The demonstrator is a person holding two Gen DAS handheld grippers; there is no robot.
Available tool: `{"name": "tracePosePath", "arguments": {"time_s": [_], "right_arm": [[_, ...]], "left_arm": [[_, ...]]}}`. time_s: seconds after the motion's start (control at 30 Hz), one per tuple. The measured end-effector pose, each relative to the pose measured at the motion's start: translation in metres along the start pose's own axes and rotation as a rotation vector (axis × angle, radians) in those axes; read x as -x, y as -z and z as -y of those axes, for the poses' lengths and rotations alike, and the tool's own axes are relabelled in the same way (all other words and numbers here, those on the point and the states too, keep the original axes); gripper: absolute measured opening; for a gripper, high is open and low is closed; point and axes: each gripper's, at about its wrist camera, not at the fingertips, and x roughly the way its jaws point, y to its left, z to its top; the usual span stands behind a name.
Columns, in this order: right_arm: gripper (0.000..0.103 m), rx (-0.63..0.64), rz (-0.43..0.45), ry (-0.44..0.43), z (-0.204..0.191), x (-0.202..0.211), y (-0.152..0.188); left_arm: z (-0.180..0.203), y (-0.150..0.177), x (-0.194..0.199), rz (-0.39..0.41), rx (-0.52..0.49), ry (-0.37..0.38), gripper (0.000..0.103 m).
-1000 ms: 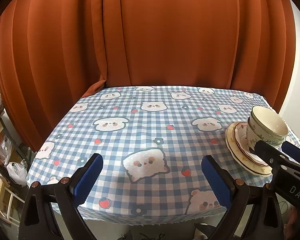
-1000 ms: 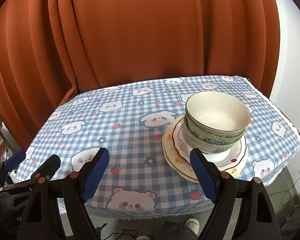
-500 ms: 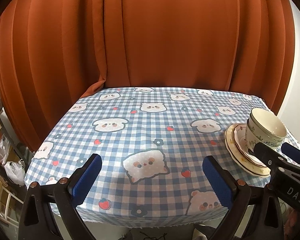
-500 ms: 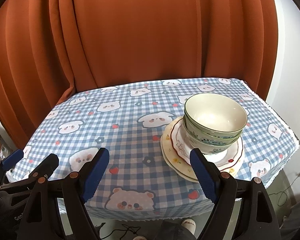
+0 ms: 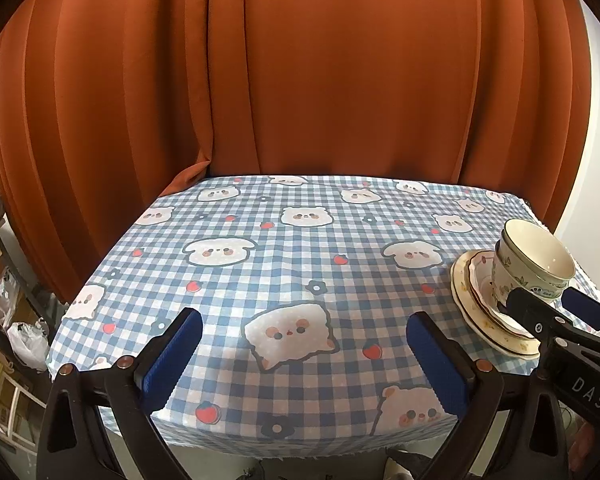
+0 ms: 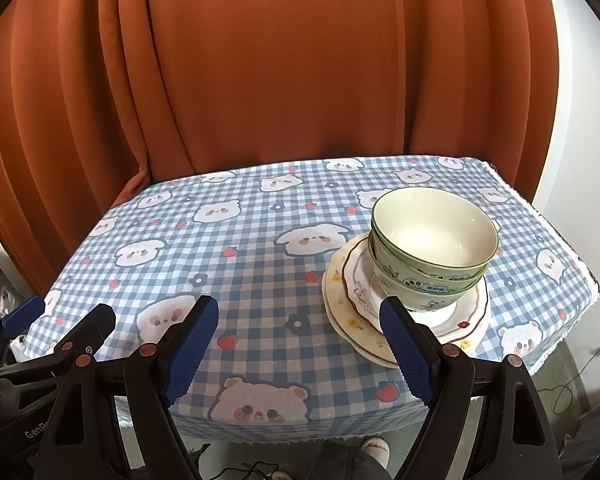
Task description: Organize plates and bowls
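Two bowls [image 6: 432, 252] are sitting nested, one inside the other, on two stacked plates [image 6: 404, 312] at the right side of the counter [image 6: 240, 256], near its front edge. Everything is in one pile; the job looks close to finished or at a check stage.

Right gripper [image 6: 300, 344] is hovering in front of the counter, jaws spread wide, holding nothing; its right finger is lining up just before the plate rim. Left gripper [image 5: 304, 360] is also gaping and empty, facing the bare checked cloth, well apart from the stack.

Judgement for the step in hand: if the pile needs squaring up, the right gripper is the one placed for it.
- Approaching low and level, taking the plate rim rather than the bowl wall.
- Glazed ceramic is probably slick; closing slowly, no jerks.
- Top bowl is sitting loose in the lower one; any tilt could set it rocking.
- Front edge is close; nudging inward, not outward.
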Motion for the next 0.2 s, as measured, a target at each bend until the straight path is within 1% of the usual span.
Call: {"name": "tracePosePath", "arguments": {"time_s": [0.2], "right_arm": [[0.085,-0.003,-0.006,0.003,0.0011,-0.0046,-0.0017]], "left_arm": [[0.0026,-0.0012,-0.0019,-0.002,0.003,0.0,0.103]]}}
